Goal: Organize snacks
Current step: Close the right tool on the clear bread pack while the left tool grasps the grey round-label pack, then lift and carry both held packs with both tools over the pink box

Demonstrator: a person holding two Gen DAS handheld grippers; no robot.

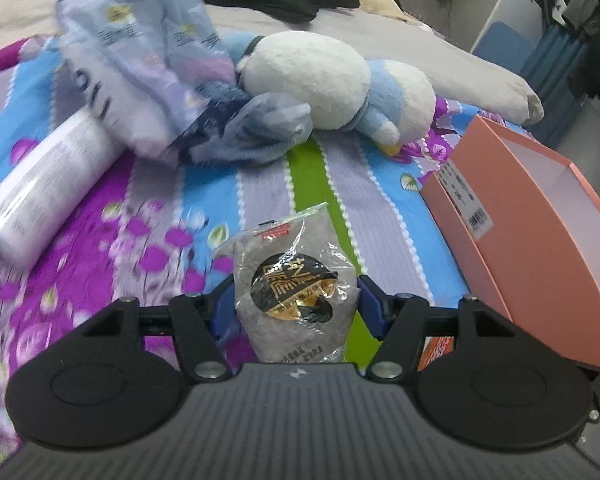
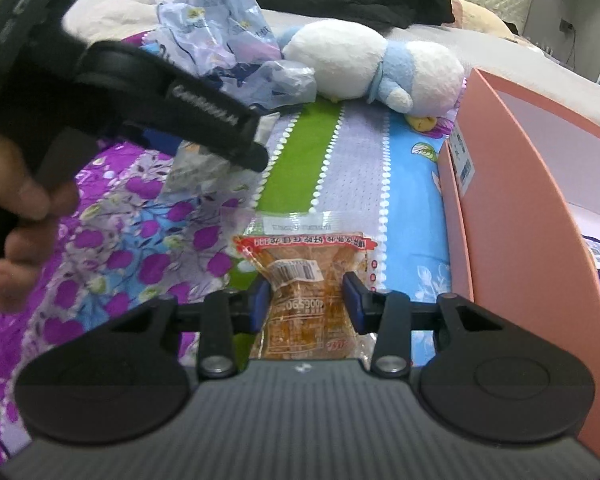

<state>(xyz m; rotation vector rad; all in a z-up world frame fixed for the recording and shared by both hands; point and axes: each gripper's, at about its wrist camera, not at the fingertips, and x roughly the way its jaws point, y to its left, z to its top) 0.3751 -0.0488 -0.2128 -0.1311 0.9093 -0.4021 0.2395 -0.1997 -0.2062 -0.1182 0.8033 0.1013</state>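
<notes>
- We clamp our left gripper (image 1: 296,306) on the grey snack packet (image 1: 296,296), low centre of frame.
- Our right gripper (image 2: 305,300) pinches the orange snack packet (image 2: 304,292), pink box (image 2: 512,216) at right.

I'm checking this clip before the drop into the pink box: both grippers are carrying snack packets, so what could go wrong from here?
1. The left hand-held gripper pinches the grey snack packet low down; its slick wrapper might slip.
2. The right hand-held gripper squeezes the orange snack packet hard and could crush it.
3. The pink box has a tall wall, which either packet may clip.
</notes>
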